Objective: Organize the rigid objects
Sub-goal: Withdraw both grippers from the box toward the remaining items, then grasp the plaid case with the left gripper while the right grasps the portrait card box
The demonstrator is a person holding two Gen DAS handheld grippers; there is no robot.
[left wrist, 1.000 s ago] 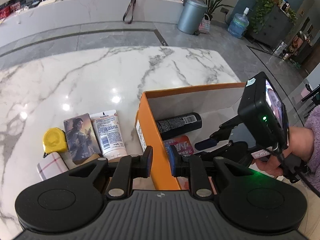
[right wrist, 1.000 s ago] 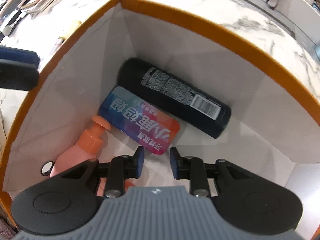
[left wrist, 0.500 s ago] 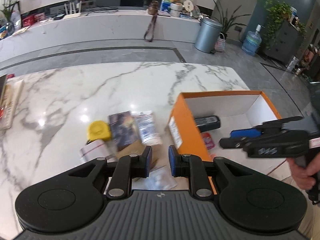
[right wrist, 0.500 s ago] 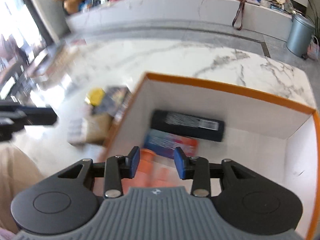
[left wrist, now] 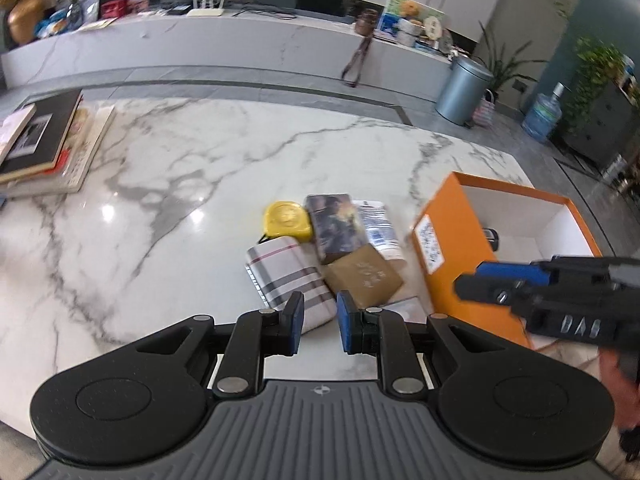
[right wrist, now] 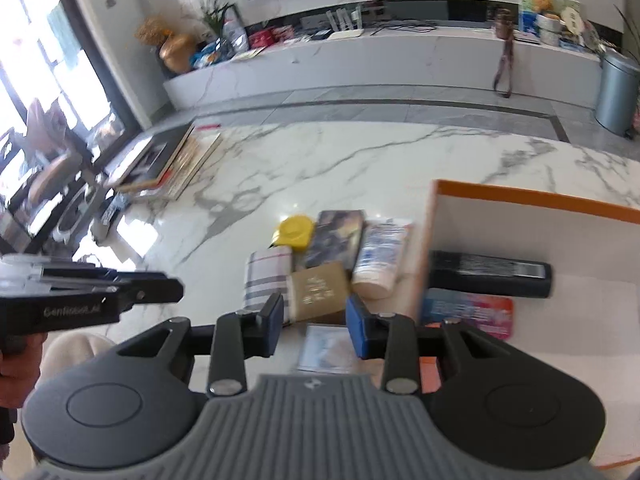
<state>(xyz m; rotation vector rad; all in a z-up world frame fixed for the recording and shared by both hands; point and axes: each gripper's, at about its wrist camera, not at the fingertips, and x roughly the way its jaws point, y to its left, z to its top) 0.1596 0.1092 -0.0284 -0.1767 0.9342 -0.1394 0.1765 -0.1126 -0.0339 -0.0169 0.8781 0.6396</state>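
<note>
While both the left gripper (left wrist: 318, 328) and right gripper (right wrist: 314, 320) hang spread and empty, only the right view shows the black bottle (right wrist: 490, 274).

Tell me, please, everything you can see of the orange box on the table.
The orange box is an open, lidless carton, seemingly cardboard, orange outside and white inside, with a white label on its near end wall. It sits flat on the marble table, right of the loose pile. Inside lie a black can on its side and a red-blue pack; something orange shows below them. Neither tool touches it.
</note>
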